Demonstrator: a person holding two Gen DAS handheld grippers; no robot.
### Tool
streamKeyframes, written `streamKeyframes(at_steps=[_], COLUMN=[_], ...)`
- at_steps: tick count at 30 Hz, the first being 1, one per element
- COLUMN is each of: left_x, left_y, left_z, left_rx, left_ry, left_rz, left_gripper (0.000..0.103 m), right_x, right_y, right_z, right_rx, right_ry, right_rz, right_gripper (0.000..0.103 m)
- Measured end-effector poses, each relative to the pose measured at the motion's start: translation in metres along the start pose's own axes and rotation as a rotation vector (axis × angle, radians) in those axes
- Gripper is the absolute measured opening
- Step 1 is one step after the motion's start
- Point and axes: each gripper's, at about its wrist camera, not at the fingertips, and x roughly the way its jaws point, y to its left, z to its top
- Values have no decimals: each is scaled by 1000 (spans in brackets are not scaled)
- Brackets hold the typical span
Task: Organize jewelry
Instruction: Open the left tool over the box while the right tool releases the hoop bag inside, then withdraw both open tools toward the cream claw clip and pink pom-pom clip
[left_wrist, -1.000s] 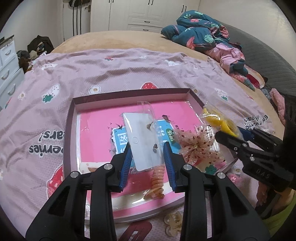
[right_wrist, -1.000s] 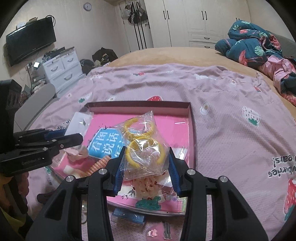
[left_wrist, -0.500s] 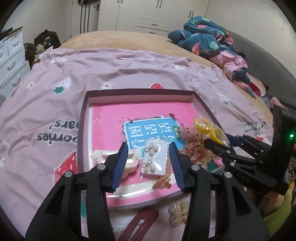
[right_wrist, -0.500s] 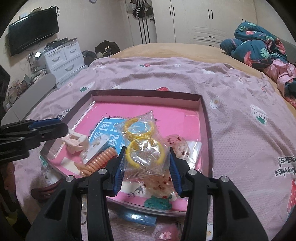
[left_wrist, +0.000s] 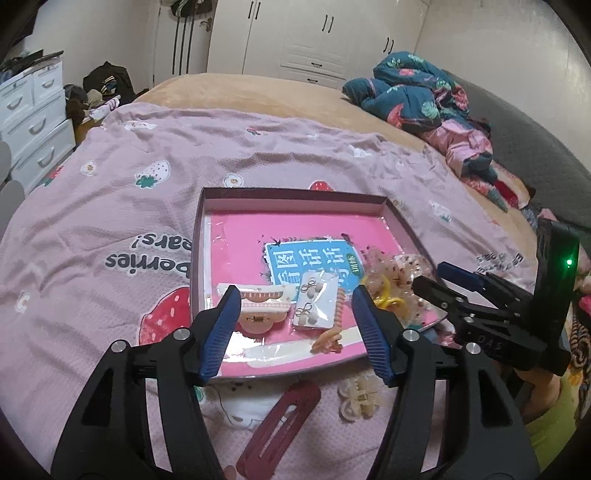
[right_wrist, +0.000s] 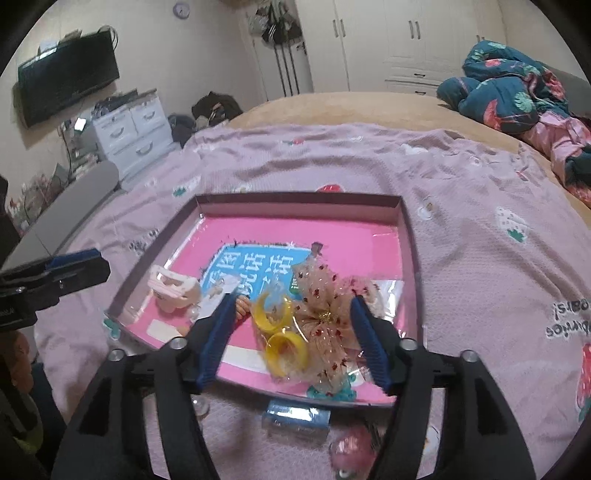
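Note:
A shallow pink tray lies on the bedspread. On its floor are an earring card, a pink claw clip and an orange spiral hair tie. My left gripper hovers above the card with its jaws opening and nothing pressed between them. In the right wrist view, a clear bag of yellow rings lies in the tray beside a sequinned bow. My right gripper is above them, its jaws opening, pads off the bag.
Outside the tray's near edge lie a dark red hair clip, a beige claw clip, a small blue packet and a pink trinket. Crumpled clothes sit at the far right, white drawers to the left.
The left gripper let go of the earring card, which now lies in the tray, and drew back and up. The right gripper opened and the bag of yellow rings dropped beside the bow.

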Motion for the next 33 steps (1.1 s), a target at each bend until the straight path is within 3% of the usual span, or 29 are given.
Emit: streamKeyframes(at_steps=[3, 7, 13, 23, 33], left_x=[-12, -33, -57, -99, -127], left_y=[0, -2, -4, 1, -1], left_z=[1, 3, 4, 0, -7], left_rx=[-15, -35, -55, -98, -87], left_ry=[-28, -75, -131, -236, -274], left_rz=[-18, -38, -52, -83, -100], left_gripper=[61, 67, 86, 93, 94], right_x=[-22, -52, -91, -129, -152], right_y=[-5, -8, -6, 6, 18], right_z=[2, 3, 3, -2, -7], right_rx=[43, 58, 74, 55, 41], right_ry=[-44, -96, -165, -213, -231], right_rz=[0, -18, -30, -44, -47], right_gripper=[82, 86, 87, 92, 92])
